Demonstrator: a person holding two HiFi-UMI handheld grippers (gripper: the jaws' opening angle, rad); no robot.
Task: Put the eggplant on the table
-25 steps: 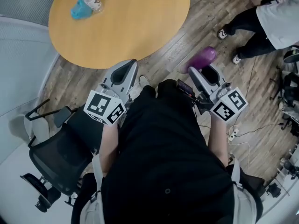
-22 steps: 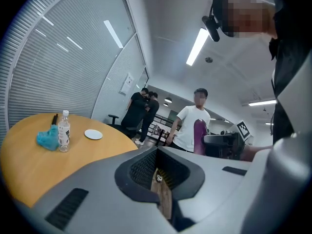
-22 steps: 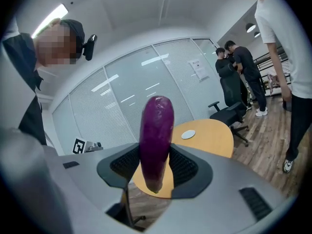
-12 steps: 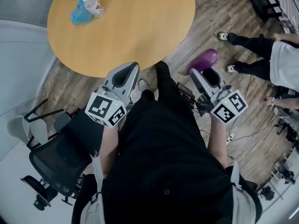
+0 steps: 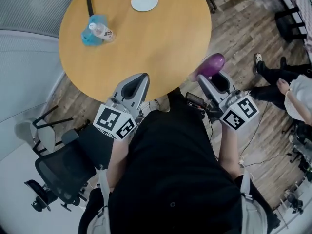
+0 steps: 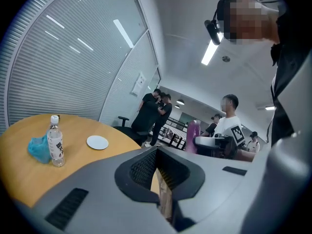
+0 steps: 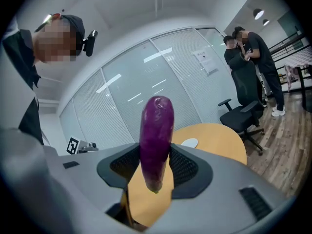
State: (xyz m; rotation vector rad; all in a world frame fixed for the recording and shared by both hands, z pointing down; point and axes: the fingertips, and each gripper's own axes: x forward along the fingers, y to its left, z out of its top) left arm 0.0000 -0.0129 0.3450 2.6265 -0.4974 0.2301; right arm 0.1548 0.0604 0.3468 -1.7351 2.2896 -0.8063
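While the eggplant [image 7: 156, 135] stands pinched between the pads of the right tool [image 7: 155, 168], its rounded end poking up past the jaws, the step in hand looks like the carry to the round wooden desk [image 5: 161, 43]. In the head view the eggplant [image 5: 210, 65] hangs just off the desk's near right rim, over the plank floor and not yet above the top. The left tool [image 5: 132, 87] points at the near edge with its tips pressed together on nothing. The next move likely calls for reaching the right tool [image 5: 214, 78] left and farther over the bare wood, lowering until the eggplant rests, then spreading the jaws. At the far side a small white plate [image 5: 144, 0] lies bare. A capped clear bottle [image 5: 101, 31] lies against a blue cloth [image 5: 89, 37] at the far left; I cannot tell its contents.
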